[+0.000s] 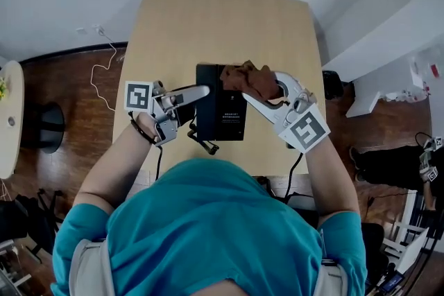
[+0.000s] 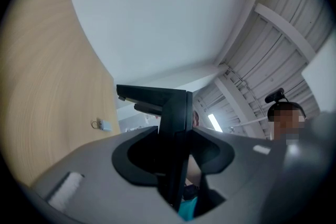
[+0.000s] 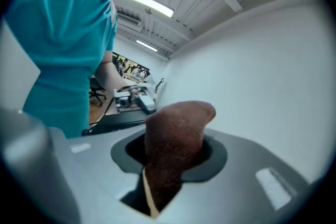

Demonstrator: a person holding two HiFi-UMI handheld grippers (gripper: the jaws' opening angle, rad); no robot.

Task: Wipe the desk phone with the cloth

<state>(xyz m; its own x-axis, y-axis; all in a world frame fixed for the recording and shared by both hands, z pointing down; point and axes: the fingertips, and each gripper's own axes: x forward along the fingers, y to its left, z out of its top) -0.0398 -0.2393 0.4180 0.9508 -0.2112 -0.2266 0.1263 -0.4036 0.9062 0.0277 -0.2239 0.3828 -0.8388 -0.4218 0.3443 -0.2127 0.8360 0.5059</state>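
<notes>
The black desk phone [image 1: 223, 114] lies in the middle of the light wooden table [image 1: 222, 24]. My left gripper [image 1: 203, 91] reaches in from the left and is shut on the phone's left edge. In the left gripper view a black part of the phone [image 2: 176, 113] stands edge-on, clamped between the jaws of the left gripper [image 2: 176, 131]. My right gripper [image 1: 253, 90] is shut on a bunched brown cloth [image 1: 251, 78], which rests on the phone's far right corner. The cloth [image 3: 176, 139] fills the gap of the right gripper [image 3: 173, 160] and hides its fingertips.
The phone's black cord [image 1: 202, 142] trails off the near edge of the table. A white cable [image 1: 104, 66] lies on the wooden floor at the left, near a round white table [image 1: 10, 114] and a black chair base [image 1: 45, 127]. The far half of the table is bare wood.
</notes>
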